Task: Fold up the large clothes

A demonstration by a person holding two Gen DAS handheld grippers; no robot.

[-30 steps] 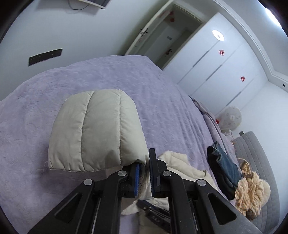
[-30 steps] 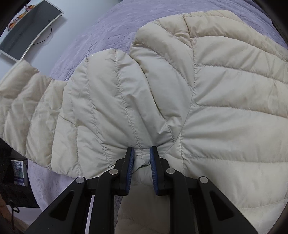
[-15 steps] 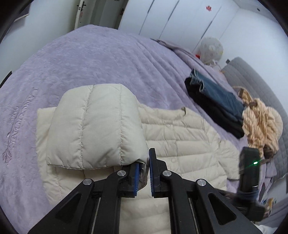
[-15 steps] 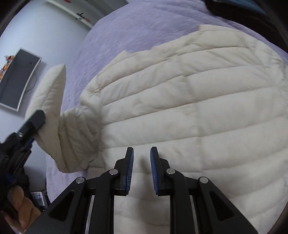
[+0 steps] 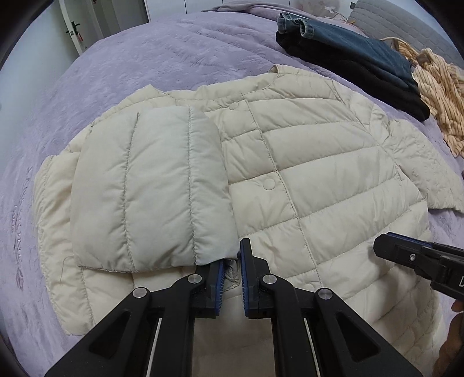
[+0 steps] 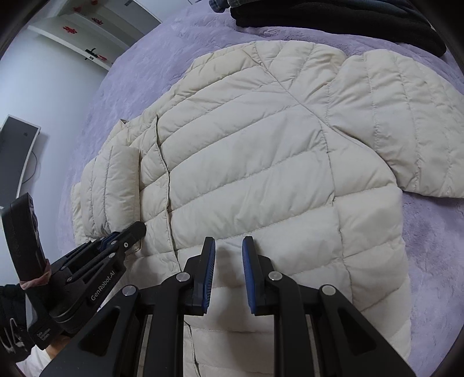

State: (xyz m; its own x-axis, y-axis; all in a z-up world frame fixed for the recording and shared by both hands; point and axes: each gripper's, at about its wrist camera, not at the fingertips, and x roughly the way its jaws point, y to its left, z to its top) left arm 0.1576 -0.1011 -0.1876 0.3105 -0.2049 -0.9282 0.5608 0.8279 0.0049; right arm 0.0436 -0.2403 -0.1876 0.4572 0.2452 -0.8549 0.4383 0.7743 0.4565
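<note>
A cream quilted puffer jacket (image 5: 304, 174) lies front up on the purple bedspread, also seen in the right wrist view (image 6: 261, 162). My left gripper (image 5: 232, 261) is shut on the cuff of the left sleeve (image 5: 150, 197), which is folded over the jacket's front. In the right wrist view the left gripper (image 6: 127, 232) sits at the folded sleeve (image 6: 116, 185). My right gripper (image 6: 229, 261) is open and empty above the jacket's hem. The other sleeve (image 6: 406, 121) lies spread out to the right.
Folded dark trousers and jeans (image 5: 353, 49) and a striped orange garment (image 5: 435, 87) lie at the far right of the bed (image 5: 145, 58). A door (image 5: 78, 26) and a white wardrobe (image 6: 95, 23) stand beyond. A monitor (image 6: 14, 156) hangs on the left wall.
The left gripper has brought the sleeve cuff down over the jacket's front. The right gripper let go of the jacket and now hovers open over the hem.
</note>
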